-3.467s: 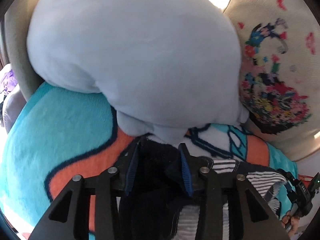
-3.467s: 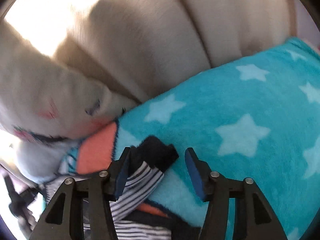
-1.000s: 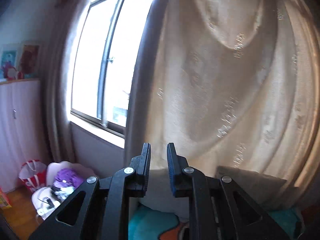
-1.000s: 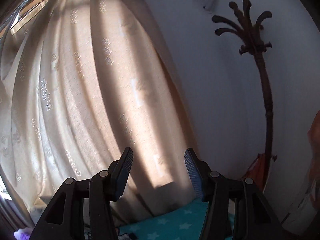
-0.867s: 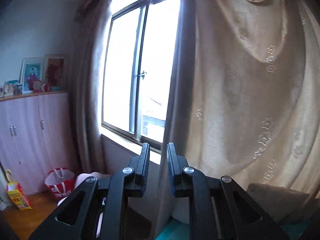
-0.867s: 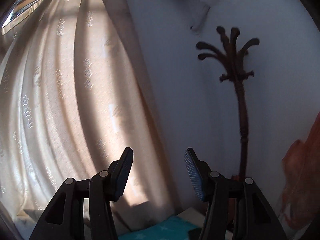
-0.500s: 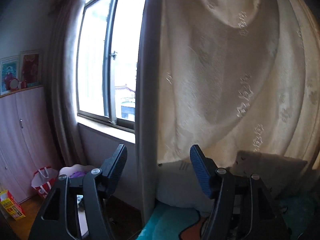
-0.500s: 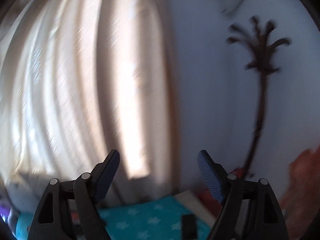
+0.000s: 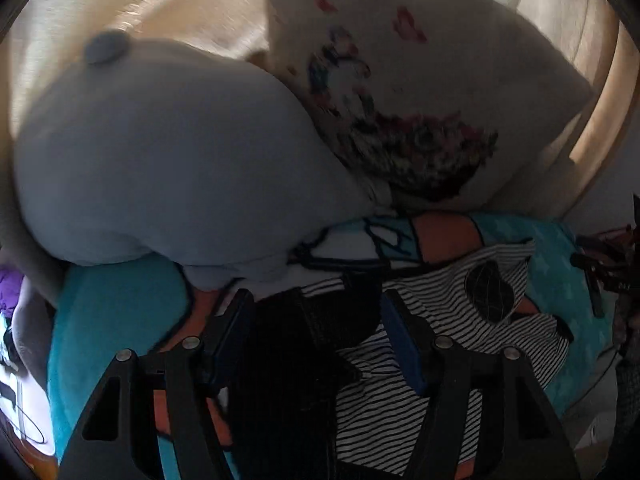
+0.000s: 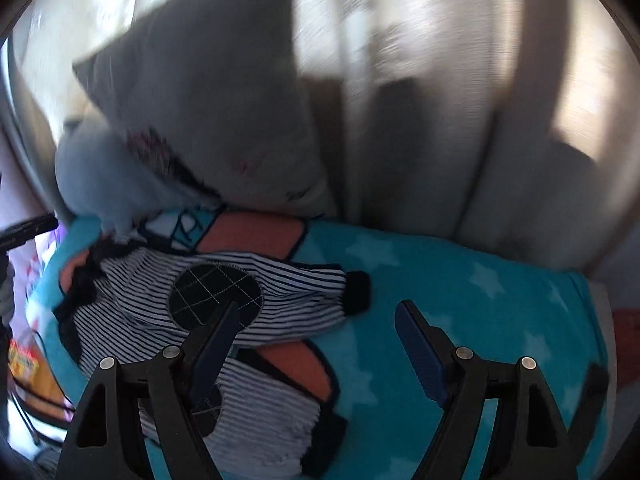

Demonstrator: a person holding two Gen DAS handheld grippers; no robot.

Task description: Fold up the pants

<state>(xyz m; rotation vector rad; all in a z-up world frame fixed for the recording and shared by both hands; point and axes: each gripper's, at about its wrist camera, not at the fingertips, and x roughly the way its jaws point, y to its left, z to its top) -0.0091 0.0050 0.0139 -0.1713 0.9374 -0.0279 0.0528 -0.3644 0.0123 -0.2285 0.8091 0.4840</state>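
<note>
- Your left gripper (image 9: 316, 320) has its jaws spread, angled down over the black waistband end of the striped pants (image 9: 448, 320); the dark fabric lies between the blue pads, but the pads do not press on it.
- Your right gripper (image 10: 314, 326) also has its jaws spread, with only the blanket (image 10: 480, 300) between them; the left finger (image 10: 212, 340) overlaps the striped cloth in the picture, and whether it touches is not clear.
- The pants lie spread on the turquoise, star-printed blanket, white with thin dark stripes, a round black knee patch (image 10: 216, 294) on the upper leg and a black cuff (image 10: 356, 292) at its end, which points toward your right gripper.
- A second leg runs lower in the right wrist view, partly behind the left finger, with an orange patch of the blanket's print showing between the two legs.
- Beyond the pants, a pale blue plush cushion (image 9: 168, 160) rests on the blanket, touching an embroidered flower-pattern pillow (image 9: 420, 92) beside it.
- Behind both, a cream curtain (image 10: 460, 80) hangs in folds, streaked with sunlight; the right wrist view is blurred there.
</note>
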